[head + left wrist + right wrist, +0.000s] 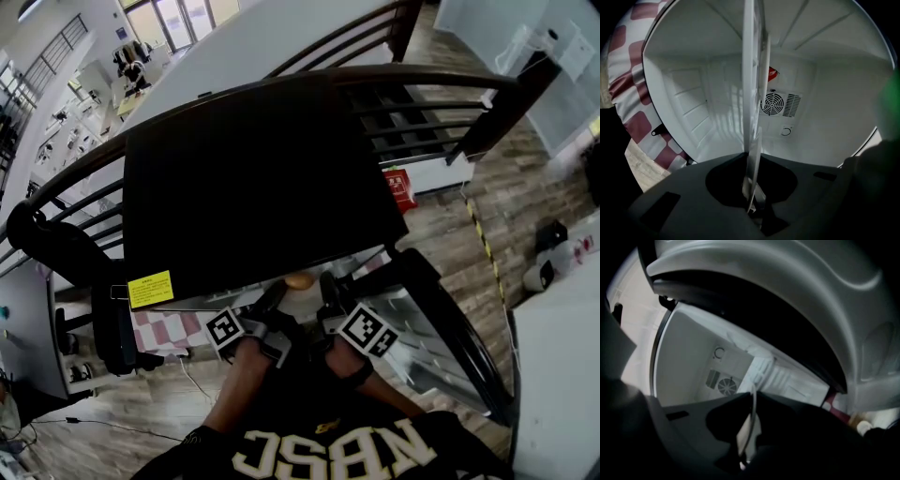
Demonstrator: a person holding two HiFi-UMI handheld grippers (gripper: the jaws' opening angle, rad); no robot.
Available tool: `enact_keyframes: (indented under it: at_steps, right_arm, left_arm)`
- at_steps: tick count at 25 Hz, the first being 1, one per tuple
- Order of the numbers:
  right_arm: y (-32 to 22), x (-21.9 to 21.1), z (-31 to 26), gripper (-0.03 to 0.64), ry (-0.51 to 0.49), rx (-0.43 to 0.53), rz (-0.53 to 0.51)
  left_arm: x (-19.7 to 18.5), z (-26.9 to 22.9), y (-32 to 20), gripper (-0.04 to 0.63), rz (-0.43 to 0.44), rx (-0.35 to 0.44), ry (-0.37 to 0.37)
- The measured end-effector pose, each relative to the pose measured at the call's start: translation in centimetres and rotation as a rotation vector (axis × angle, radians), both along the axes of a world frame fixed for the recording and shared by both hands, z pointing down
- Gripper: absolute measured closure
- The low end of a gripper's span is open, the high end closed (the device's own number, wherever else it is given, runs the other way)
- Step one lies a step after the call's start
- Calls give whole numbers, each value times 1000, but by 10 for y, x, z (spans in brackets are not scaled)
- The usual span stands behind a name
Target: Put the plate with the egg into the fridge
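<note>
A brown egg [299, 279] lies on a white plate [302, 298] at the front opening of the black fridge [262, 178]; the fridge top hides the plate's far part. My left gripper [270, 317] and right gripper [328, 307] hold the plate's near rim from either side. In the left gripper view the plate [751, 117] stands edge-on, with the left gripper [752, 199] shut on its rim and the white fridge interior [693, 108] and its fan vent [780, 104] behind. In the right gripper view the right gripper [744, 446] is shut on the plate's rim [751, 420].
The fridge door [441, 319] hangs open to the right, its inner shelves showing. A red-and-white checked cloth [164, 330] lies left of the opening. A black curved railing [422, 80] runs behind the fridge. A white table [558, 375] stands at the right.
</note>
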State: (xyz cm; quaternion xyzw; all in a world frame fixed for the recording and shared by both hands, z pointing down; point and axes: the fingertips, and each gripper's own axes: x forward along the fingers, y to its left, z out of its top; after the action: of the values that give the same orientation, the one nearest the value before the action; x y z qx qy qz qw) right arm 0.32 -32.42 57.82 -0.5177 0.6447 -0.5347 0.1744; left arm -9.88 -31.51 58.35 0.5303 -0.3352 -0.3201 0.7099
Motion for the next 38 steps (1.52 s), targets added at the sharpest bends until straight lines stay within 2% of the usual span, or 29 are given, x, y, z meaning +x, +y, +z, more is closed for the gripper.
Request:
enact_keyframes:
  at_steps: [15,26,27,30,33,36,38]
  right_arm:
    - [-12,-2,3,578,33,-13,69]
    - [-11,-6,3,575,-6,17,2]
    - [-11,-6,3,564,-9,25,-6]
    - [-10,-8,-1,518,-15,58,-33]
    - [-8,-11,-2,441,-20,67,-56]
    - [-4,-12,-2,385,-29,65,-78]
    - [-1,-11,-5,373,-33,79,-84]
  left_arm:
    - [0,2,-1,551,18,-44,8]
    - [-2,5,1,551,47,-23,-57]
    - [-2,7,1,544,49,-25,-63]
    - [-3,9,3,464,51,-18,-50]
    - [-6,5,2,420,38,11,-25]
    - [-6,3,6,402,30,23,-12]
    - [-5,1,8,399,14,19,21]
